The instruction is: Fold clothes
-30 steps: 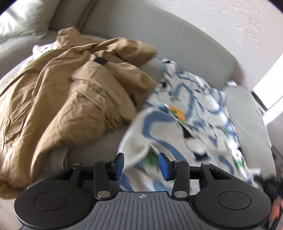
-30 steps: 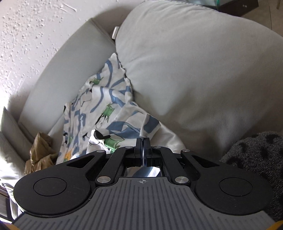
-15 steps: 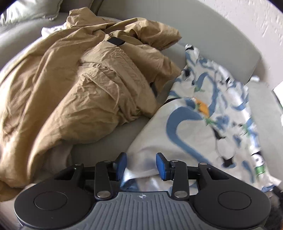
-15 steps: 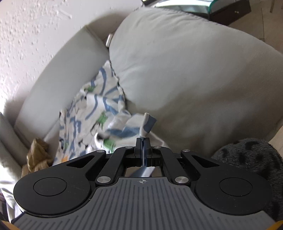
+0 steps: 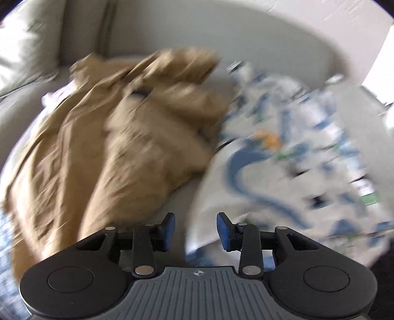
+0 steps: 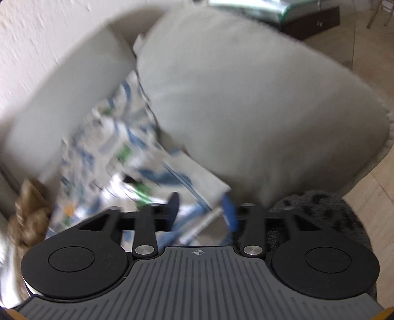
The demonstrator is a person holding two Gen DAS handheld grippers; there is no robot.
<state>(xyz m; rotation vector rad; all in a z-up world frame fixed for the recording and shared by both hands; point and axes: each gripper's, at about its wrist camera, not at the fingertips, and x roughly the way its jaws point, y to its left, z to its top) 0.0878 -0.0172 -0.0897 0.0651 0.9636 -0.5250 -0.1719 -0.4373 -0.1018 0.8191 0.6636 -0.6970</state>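
Observation:
A white cloth with blue, green and orange print [image 5: 283,177] lies spread on the grey sofa, its near edge reaching under my left gripper [image 5: 195,222]. That gripper's blue pads stand apart and press on nothing. Left of the cloth sits a crumpled tan garment [image 5: 110,147]. In the right wrist view the same printed cloth [image 6: 110,147] lies against a big grey cushion [image 6: 246,110]. My right gripper [image 6: 201,206] has its jaws opening, and a corner of the cloth lies loose between them, touched by neither pad. Both views are motion-blurred.
The sofa backrest [image 5: 197,29] curves behind the clothes, with a pale pillow [image 5: 29,44] at the far left. A dark fuzzy spotted thing [image 6: 320,214] lies by the right gripper. Dark furniture with a glass top [image 6: 312,22] stands on the floor beyond the cushion.
The right jaws were shut on the cloth corner and now stand apart, with the corner loose between them. Both grippers have lifted a little, and the left one has rolled.

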